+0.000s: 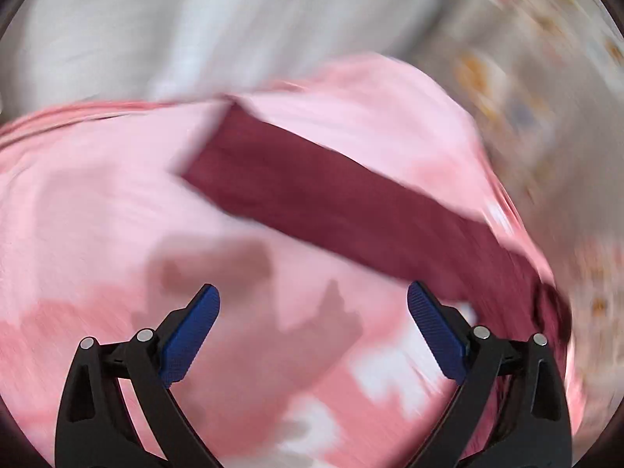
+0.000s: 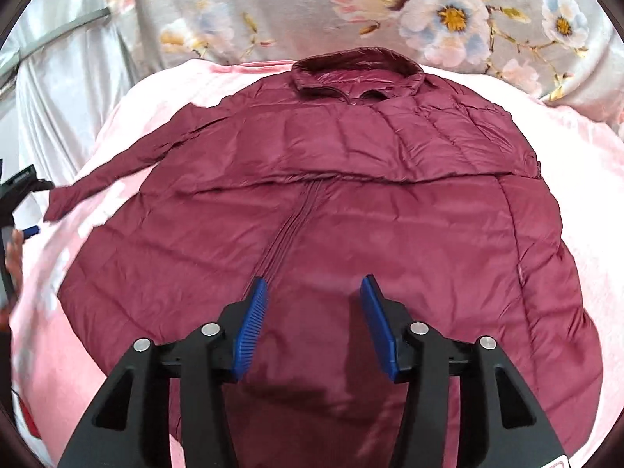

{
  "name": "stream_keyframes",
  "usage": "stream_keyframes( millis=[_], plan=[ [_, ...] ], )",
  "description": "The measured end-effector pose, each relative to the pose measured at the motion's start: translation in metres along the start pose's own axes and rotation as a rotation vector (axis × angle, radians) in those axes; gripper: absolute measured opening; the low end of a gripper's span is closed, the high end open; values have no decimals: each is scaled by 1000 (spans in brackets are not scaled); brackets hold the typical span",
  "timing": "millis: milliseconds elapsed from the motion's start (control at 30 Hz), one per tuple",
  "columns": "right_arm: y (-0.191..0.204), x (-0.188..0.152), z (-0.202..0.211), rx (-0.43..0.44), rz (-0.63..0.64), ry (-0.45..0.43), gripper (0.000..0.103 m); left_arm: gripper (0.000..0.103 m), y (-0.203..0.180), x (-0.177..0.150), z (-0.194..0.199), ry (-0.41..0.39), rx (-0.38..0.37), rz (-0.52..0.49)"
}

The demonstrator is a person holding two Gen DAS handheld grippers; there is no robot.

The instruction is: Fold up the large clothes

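Note:
A maroon puffer jacket [image 2: 351, 214] lies flat, front up, on a pink blanket [image 2: 148, 93], with its collar at the far side. One sleeve is folded across the chest. The other sleeve [image 2: 128, 163] stretches out to the left. My right gripper [image 2: 314, 292] hovers open over the lower front beside the zipper, with nothing between its pads. The left wrist view is blurred: that sleeve [image 1: 331, 202] shows as a maroon band across the pink blanket [image 1: 97, 195]. My left gripper [image 1: 314, 300] stands wide open above the blanket, short of the sleeve and holding nothing.
A grey sheet with a flower print [image 2: 312, 11] covers the bed beyond the blanket. White cloth [image 2: 58, 97] hangs at the left. A hand [image 2: 15, 257] with the left gripper's blue fingertip [image 2: 32, 229] shows at the left edge, near the sleeve's cuff.

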State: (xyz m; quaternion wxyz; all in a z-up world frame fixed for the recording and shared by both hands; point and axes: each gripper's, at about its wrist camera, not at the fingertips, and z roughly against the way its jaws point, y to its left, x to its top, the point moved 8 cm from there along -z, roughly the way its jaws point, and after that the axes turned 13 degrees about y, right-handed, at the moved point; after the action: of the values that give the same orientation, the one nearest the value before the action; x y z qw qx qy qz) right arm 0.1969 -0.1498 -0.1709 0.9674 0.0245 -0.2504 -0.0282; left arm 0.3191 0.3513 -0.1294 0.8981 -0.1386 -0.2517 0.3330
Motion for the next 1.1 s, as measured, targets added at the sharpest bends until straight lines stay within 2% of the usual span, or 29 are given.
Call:
stream_keyframes(
  millis=[67,167,233,267,300,400,433,467,500,533,633,767,833,967,1067,1100],
  plan=[
    [3,-6,-5,-20,1,2,55,94,36,24,-6,-19,15,91],
    [0,-13,-9,-38,-16,-18,61,92,55,42,-22,12,-15,138],
    [-4,-15,-9,-31,-42,-15,64,78,55,50,-34,40,-70,150],
    [-5,-15,-10,-26,-53,-12,66,75,51,55,-40,52,-105,151],
    [-7,-15,-11,-24,-60,-9,67,67,48,56,-44,54,-119,149],
    [-9,-14,-13,-27,-67,-3,69,45,32,65,-52,57,-126,123],
    [-9,-14,-14,-31,-68,-1,70,33,27,67,-52,53,-120,107],
    [-8,-14,-14,-33,-69,0,70,27,22,67,-49,46,-115,88],
    [-9,-14,-15,-33,-71,2,70,13,7,70,-44,28,-106,46],
    [-9,-13,-15,-32,-73,4,71,7,-2,71,-38,18,-100,19],
    [-9,-13,-15,-35,-75,4,71,4,-58,67,-8,-50,-116,-118],
    [-8,-12,-15,-36,-78,0,71,3,-159,34,44,-141,-192,-343],
    [-9,-12,-14,-31,-81,-5,71,3,-204,10,60,-145,-247,-437],
    [-11,-11,-7,-16,-102,-27,71,3,-304,-69,73,-72,-364,-642],
    [-17,-6,7,0,-122,-62,71,4,-350,-125,69,-6,-411,-744],
    [-21,-3,14,0,-131,-78,71,4,-370,-154,60,48,-435,-785]
  ],
)
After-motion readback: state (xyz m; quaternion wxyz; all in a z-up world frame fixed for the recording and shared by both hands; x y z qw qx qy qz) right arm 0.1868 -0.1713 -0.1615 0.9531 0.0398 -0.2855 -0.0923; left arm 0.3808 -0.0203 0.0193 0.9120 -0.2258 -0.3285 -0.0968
